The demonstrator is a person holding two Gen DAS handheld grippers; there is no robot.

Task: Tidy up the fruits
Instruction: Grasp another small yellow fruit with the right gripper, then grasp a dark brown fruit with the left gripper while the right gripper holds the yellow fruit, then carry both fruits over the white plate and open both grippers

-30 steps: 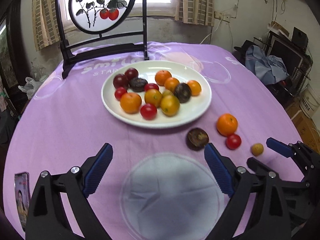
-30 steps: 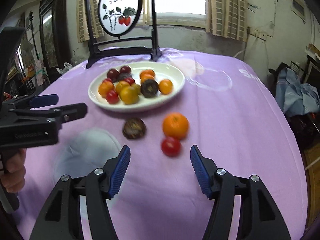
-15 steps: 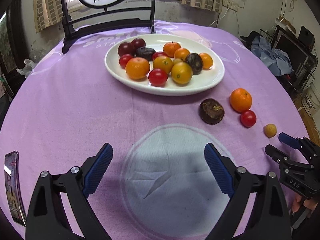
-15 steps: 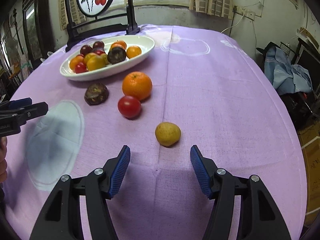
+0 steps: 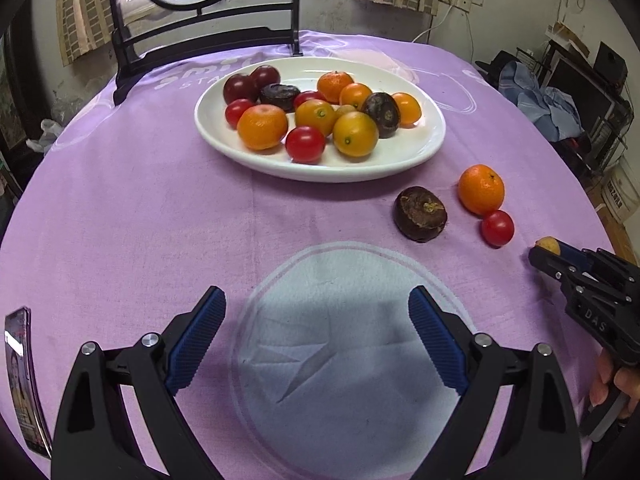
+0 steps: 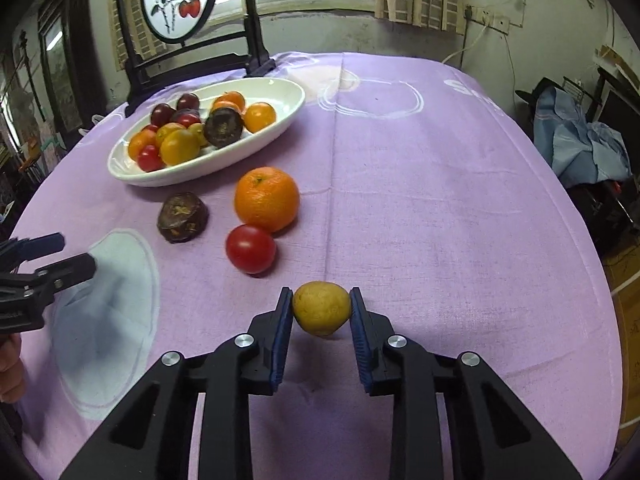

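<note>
Right tongs (image 6: 322,312) clamped on a small, dull-yellow, egg-shaped fruit (image 6: 321,307), blue ribbed pads pressed against both its sides, fruit just off the purple tablecloth (image 6: 420,220). Just ahead of those tips and slightly left: a glossy red cherry tomato (image 6: 251,249), touching a round orange mandarin (image 6: 267,198) beyond it. Further left of the mandarin, a flattish dark-brown wrinkled fruit (image 6: 183,217), apart from both. Further ahead and to the left, a shallow oval white ceramic dish (image 6: 288,110) heaped with orange, yellow, red and dark purple fruits.

Left tongs (image 5: 316,334) spread wide, nothing between the blue pads, poised above a pale grey-white circle printed on the cloth (image 5: 352,360). White dish straight ahead of them; brown fruit, mandarin and tomato ahead to the right. Far right of the left tongs, the right tongs' tips with a sliver of the yellow fruit showing.
</note>
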